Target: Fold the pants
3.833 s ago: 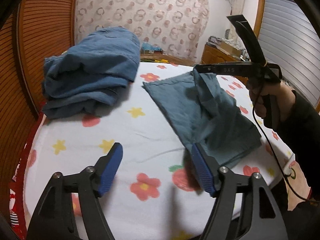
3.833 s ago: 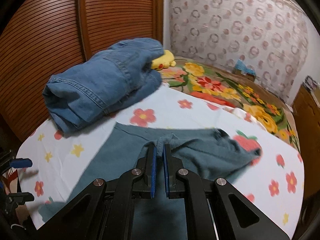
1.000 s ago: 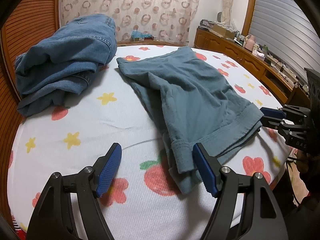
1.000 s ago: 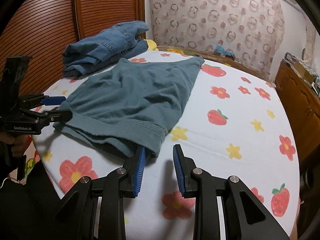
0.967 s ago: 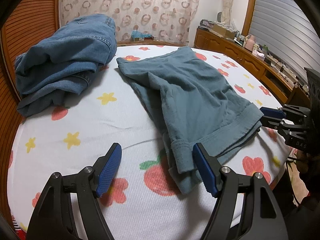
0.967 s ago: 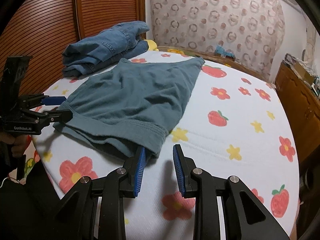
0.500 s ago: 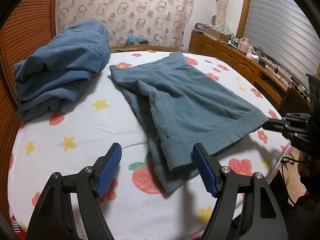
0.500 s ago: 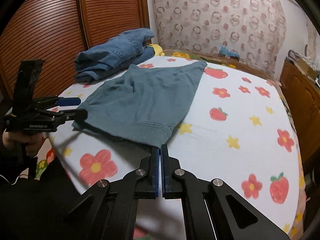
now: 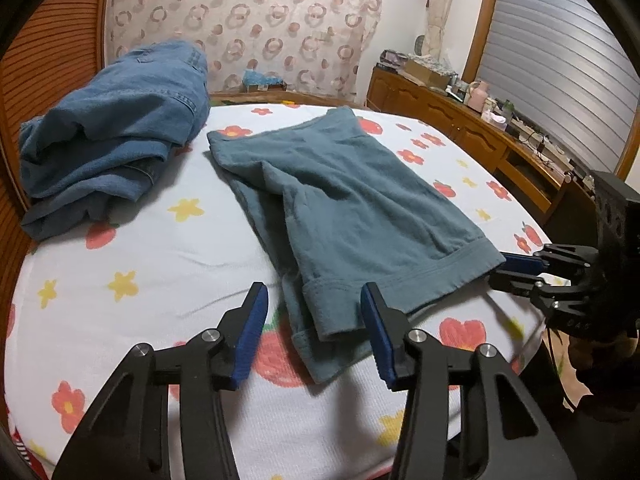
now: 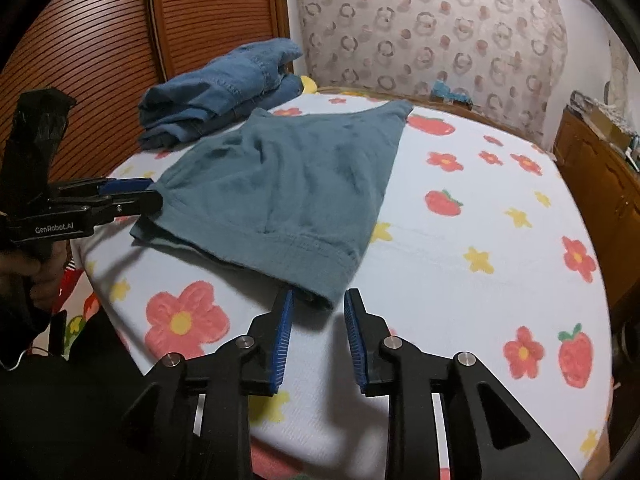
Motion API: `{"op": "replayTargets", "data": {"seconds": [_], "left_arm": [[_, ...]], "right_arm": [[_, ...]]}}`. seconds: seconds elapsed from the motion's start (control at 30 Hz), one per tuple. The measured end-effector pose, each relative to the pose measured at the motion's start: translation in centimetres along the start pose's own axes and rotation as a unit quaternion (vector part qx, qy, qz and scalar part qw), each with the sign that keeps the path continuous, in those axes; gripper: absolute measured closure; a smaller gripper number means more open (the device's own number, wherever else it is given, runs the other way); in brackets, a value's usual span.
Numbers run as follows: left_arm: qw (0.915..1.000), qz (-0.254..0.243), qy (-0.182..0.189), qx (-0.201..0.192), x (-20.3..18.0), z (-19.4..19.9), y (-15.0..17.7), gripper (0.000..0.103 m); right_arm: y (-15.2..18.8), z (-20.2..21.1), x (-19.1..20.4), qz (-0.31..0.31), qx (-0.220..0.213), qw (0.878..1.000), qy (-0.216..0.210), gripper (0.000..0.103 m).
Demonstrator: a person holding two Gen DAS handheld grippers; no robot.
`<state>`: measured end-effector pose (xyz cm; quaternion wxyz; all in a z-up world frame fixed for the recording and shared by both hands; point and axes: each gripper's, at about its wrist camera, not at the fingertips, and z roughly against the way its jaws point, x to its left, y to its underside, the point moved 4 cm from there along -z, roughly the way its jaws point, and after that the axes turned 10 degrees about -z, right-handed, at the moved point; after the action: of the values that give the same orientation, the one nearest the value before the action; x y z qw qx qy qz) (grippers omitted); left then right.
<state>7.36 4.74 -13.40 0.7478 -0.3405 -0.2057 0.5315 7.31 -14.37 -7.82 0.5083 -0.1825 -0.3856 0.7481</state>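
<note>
Teal shorts (image 9: 352, 204) (image 10: 288, 188) spread flat on a bed (image 9: 168, 248) (image 10: 460, 240) covered with a white sheet printed with red flowers, yellow stars and strawberries; waistband at the far end, two leg hems at the near edge, one leg layered over the other with a few wrinkles near the crotch. Left gripper (image 9: 314, 336) (image 10: 150, 194) low over the near left hem, blue-padded jaws spread wide on either side of the hem corner, nothing pinched. Right gripper (image 10: 318, 334) (image 9: 508, 270) just at the opposite hem corner, jaws parted, cloth edge between and slightly ahead of the pads, not clamped. Pile of folded blue jeans (image 9: 116, 128) (image 10: 224, 88) at the far left of the bed, beside the shorts' waistband but apart from it. Slatted wooden doors (image 10: 120, 40) behind the jeans, patterned curtain (image 9: 248, 28) at the back, wooden dresser (image 9: 460, 128) with clutter along the right wall.
</note>
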Motion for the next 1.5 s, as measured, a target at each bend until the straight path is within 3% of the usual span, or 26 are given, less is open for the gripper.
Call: {"op": "replayTargets", "data": {"seconds": [0.17, 0.23, 0.33, 0.4, 0.43, 0.57, 0.93, 1.07, 1.27, 1.33, 1.5], "left_arm": [[0.9999, -0.009, 0.006, 0.01, -0.6, -0.5, 0.2, 0.069], [0.9999, -0.011, 0.007, 0.009, -0.6, -0.4, 0.2, 0.08], [0.9999, -0.012, 0.009, 0.004, -0.7, 0.1, 0.0, 0.089], [0.9998, -0.013, 0.013, 0.0, -0.9, 0.6, -0.1, 0.09], [0.9998, -0.014, 0.015, -0.002, -1.1, 0.8, -0.2, 0.09], [0.9995, -0.017, 0.026, 0.001, -1.7, 1.3, -0.1, 0.092], [0.9994, -0.023, 0.02, 0.014, -2.7, 2.0, 0.5, 0.092], [0.9996, -0.022, 0.013, 0.009, -2.5, 2.4, 0.2, 0.087], [0.9999, -0.011, -0.01, -0.007, -1.0, 3.6, -0.5, 0.067], [0.9998, -0.007, -0.017, -0.013, -0.4, 3.8, -0.7, 0.055], [0.9994, -0.004, -0.03, -0.015, 0.7, 3.1, -1.6, 0.054]], "right_arm": [[-0.7, -0.8, 0.1, -0.008, -0.007, 1.0, 0.005, 0.073], [-1.0, -1.0, 0.0, -0.013, -0.015, 1.0, 0.007, 0.073], [-1.1, -1.3, 0.0, -0.016, -0.019, 1.0, 0.012, 0.073], [-0.9, -1.8, -0.1, -0.019, -0.015, 1.0, 0.016, 0.075], [-0.8, -1.8, -0.1, -0.02, -0.014, 1.0, 0.014, 0.084], [-0.7, -1.2, -0.3, -0.023, -0.019, 1.0, 0.008, 0.094], [-0.3, -0.3, -0.7, -0.035, -0.02, 0.999, -0.008, 0.096], [-0.5, 0.3, -1.0, -0.044, -0.02, 0.999, -0.021, 0.096], [-0.4, 1.7, -1.4, -0.042, -0.028, 0.998, -0.023, 0.096], [-0.4, 2.3, -1.7, -0.042, -0.034, 0.998, -0.021, 0.096], [-0.8, 2.7, -2.2, -0.045, -0.045, 0.998, -0.012, 0.093]]}}
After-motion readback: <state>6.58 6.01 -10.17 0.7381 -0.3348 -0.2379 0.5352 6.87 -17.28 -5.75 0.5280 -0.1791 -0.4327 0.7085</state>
